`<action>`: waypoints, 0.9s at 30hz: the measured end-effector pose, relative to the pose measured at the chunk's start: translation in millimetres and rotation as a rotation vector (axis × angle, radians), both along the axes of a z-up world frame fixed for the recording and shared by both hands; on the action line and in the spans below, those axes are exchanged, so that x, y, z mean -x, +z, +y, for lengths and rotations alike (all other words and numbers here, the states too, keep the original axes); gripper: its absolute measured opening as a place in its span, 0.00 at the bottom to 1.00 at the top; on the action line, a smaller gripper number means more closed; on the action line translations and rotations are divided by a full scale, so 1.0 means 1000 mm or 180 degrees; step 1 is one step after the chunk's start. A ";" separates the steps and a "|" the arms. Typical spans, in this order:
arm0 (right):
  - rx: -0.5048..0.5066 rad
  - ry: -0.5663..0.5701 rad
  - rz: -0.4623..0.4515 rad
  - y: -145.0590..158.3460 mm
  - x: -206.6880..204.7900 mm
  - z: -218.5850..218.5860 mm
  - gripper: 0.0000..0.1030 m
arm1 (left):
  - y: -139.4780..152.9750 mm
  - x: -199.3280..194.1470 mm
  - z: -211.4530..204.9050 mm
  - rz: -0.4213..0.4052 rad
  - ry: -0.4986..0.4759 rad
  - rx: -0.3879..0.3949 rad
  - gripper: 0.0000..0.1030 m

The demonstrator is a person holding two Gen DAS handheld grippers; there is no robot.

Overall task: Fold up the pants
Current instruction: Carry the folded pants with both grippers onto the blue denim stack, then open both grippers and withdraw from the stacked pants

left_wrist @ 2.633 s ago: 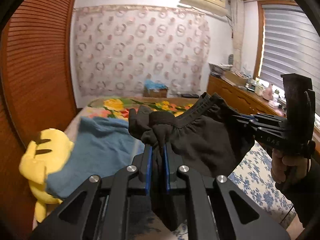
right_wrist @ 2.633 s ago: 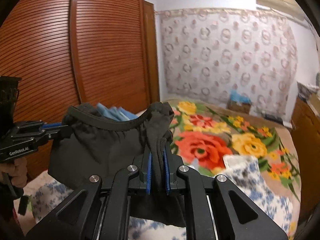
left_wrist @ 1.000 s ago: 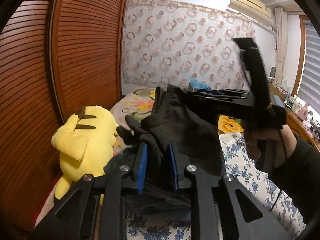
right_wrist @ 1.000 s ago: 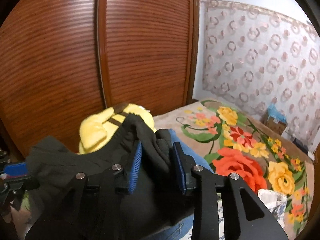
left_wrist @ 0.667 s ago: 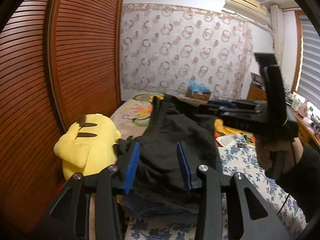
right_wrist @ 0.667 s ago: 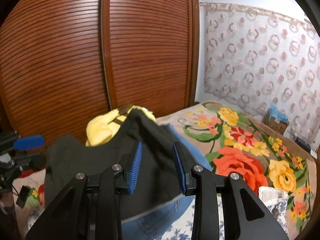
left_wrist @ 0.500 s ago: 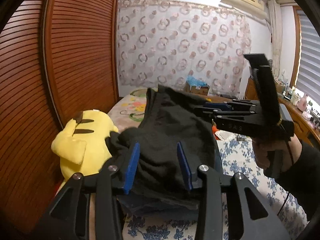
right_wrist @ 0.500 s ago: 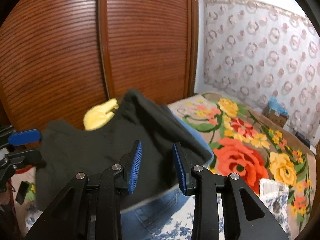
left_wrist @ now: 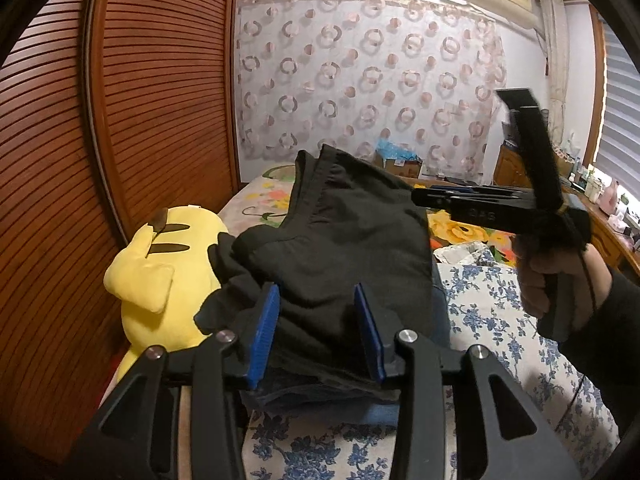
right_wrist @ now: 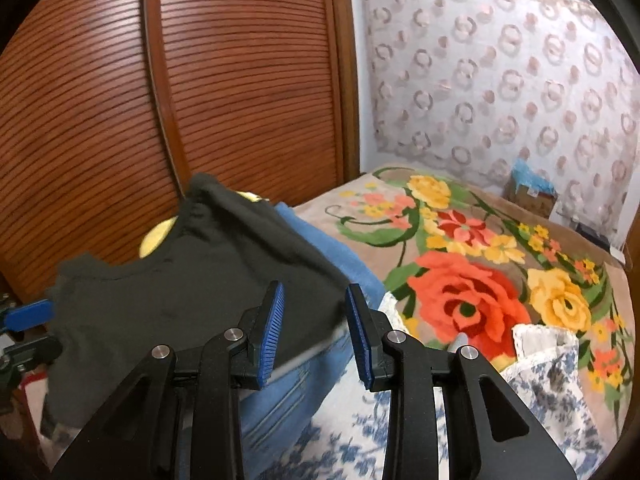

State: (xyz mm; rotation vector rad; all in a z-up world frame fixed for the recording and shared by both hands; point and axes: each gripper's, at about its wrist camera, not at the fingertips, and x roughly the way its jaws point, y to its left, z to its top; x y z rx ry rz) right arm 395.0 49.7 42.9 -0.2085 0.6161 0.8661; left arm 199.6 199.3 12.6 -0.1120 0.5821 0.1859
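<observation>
The black pants (left_wrist: 344, 248) are seen folded and laid on top of blue clothes (right_wrist: 336, 252), which lie on the bed (right_wrist: 472, 240) near its wardrobe-side edge. In the left wrist view the waistband is seen at the far end of the pile and a loose dark corner is bunched at the near left. Jeans (right_wrist: 296, 380) are seen under the black cloth, at the near edge of the stack.

The left tongs (left_wrist: 318, 330) are held apart, with the near part of the pants seen between the 2 blue pads (left_wrist: 266, 328); no pressing of the pads on the cloth is seen. The right tongs (right_wrist: 314, 330) are likewise held apart, above the right near corner of the pants, and nothing is clamped by them. In the left wrist view the right tongs (left_wrist: 424, 199) are seen from the side, at the right edge of the pants, gripped by a hand (left_wrist: 548, 276) in a dark sleeve.

A yellow plush toy (left_wrist: 160, 272) is seen just left of the pile, touching it, against the wooden wardrobe (left_wrist: 120, 120). A flowered blanket (right_wrist: 480, 272) is spread over the far part of the bed, and a blue-flowered sheet (left_wrist: 496, 320) over the near part. A patterned curtain (left_wrist: 360, 80) is hung on the far wall, with a cardboard box (right_wrist: 532, 196) below it.
</observation>
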 end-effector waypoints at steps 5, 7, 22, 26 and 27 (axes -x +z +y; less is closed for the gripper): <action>-0.0046 -0.0016 -0.0102 0.015 0.031 -0.023 0.30 | 0.005 0.009 -0.014 -0.0026 -0.0081 -0.0041 0.37; -0.0071 -0.0049 -0.0123 0.021 0.046 -0.036 0.30 | 0.007 0.012 -0.022 -0.0020 -0.0115 -0.0064 0.37; -0.0146 -0.0572 -0.0366 0.048 0.139 -0.141 0.32 | 0.028 0.040 -0.083 -0.0127 -0.0461 -0.0155 0.38; -0.0154 -0.0762 -0.0403 0.049 0.158 -0.166 0.36 | 0.028 0.044 -0.101 -0.0138 -0.0593 -0.0128 0.39; -0.0154 -0.0811 -0.0412 0.049 0.161 -0.171 0.36 | 0.028 0.045 -0.106 -0.0139 -0.0630 -0.0121 0.40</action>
